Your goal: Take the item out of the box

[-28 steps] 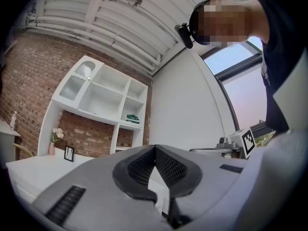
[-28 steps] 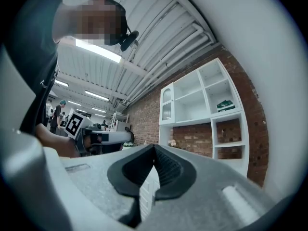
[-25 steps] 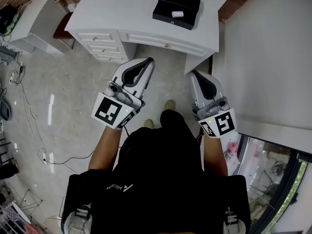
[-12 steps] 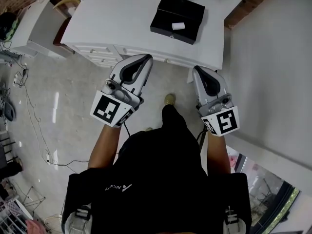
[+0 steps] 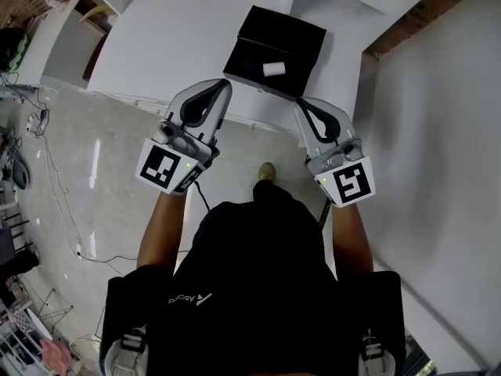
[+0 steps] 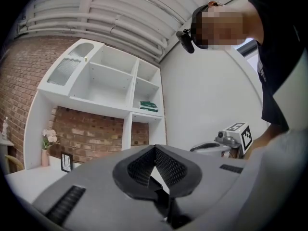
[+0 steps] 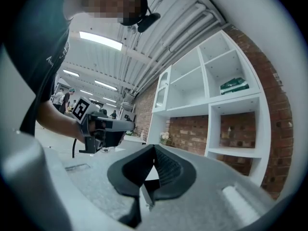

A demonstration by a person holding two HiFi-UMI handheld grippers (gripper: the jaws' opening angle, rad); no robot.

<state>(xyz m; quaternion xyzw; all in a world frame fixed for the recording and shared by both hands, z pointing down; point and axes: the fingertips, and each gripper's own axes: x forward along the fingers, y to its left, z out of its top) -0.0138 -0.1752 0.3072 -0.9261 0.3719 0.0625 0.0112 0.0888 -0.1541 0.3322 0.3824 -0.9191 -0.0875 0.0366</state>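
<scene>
Head view: a matte black box (image 5: 286,34) is seen lying open on the white tabletop (image 5: 172,45), with the item (image 5: 274,70), a small white cylinder, laid inside toward the near edge, long axis roughly across the view. Both tools are held short of the tabletop's edge, so the item sits ahead and between them. The right tool (image 5: 301,104) is judged a bit nearer than the left tool (image 5: 221,84), so a forward-and-inward reach is probably what's called for. Left gripper view: ribbed dark pads (image 6: 168,165) are seen pressed tip to tip with nothing caught between, white shelves (image 6: 120,90) and brick (image 6: 91,134) behind. Right gripper view: same story, jaws closed up empty, box not shown. They'd have to be opened before anything gets picked.
</scene>
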